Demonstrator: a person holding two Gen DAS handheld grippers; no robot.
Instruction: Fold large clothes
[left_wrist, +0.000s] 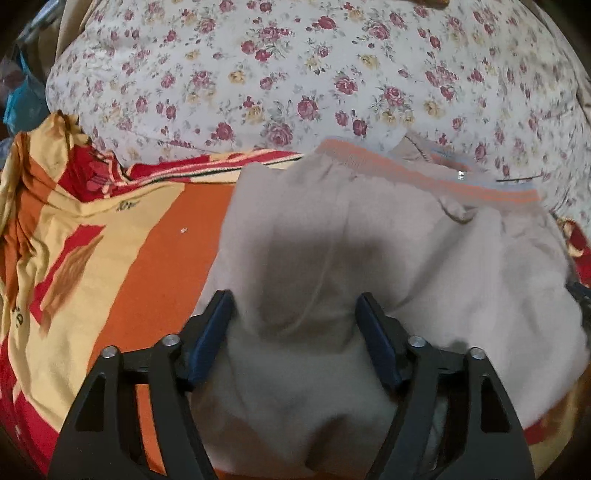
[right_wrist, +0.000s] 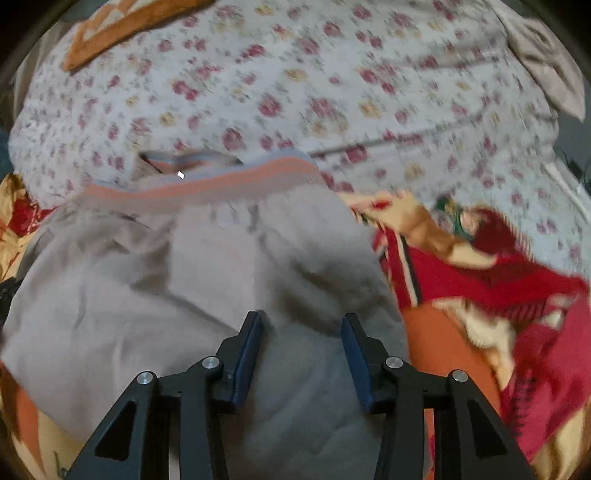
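Note:
A pair of beige-grey trousers (left_wrist: 388, 251) with an orange and grey striped waistband (left_wrist: 424, 177) lies on the bed, waistband at the far side. It also shows in the right wrist view (right_wrist: 184, 288) with its waistband (right_wrist: 207, 184). My left gripper (left_wrist: 295, 306) is open, its dark blue pads apart above a raised fold of the trousers on their left part. My right gripper (right_wrist: 303, 325) is open above the right part of the trousers, nothing between its pads.
An orange, yellow and red patterned blanket (left_wrist: 110, 258) lies under the trousers and bunches up at the left, and at the right (right_wrist: 498, 295). A white quilt with red roses (left_wrist: 295, 74) fills the far side.

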